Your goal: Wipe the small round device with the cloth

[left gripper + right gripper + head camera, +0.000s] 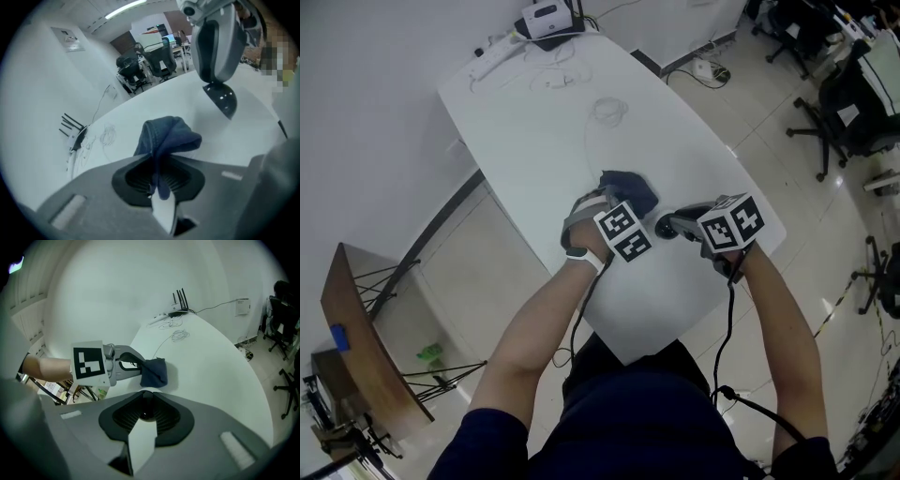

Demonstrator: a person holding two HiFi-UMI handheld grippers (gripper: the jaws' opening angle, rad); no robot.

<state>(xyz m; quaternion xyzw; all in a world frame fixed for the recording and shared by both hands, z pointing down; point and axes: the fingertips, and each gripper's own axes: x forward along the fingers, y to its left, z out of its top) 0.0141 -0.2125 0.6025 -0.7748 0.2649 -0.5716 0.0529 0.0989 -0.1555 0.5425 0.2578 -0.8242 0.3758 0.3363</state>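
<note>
Head view: the white table (534,122) is recorded with both grippers close together over its near end, toward 6 o'clock

Left gripper (158,169): the jaws are seen closed narrow on a fold of the dark blue cloth (166,138), which is bunched beyond the tips at 12 o'clock

Right gripper (146,404): the jaws are held partway together on the small round device (221,97), a dark disc. In the left gripper view it is seen hanging from those jaws at 1 o'clock of the cloth

Cloth and device are noted as near each other but apart; a strip of bare table is visible between them

Progress, as judged: the cloth is gripped and the device is gripped and presented, so the preparation is counted as done. No contact between cloth and device is shown, so the wiping itself is counted as outstanding. How clean the device is cannot be told; it is too small and dark
</note>
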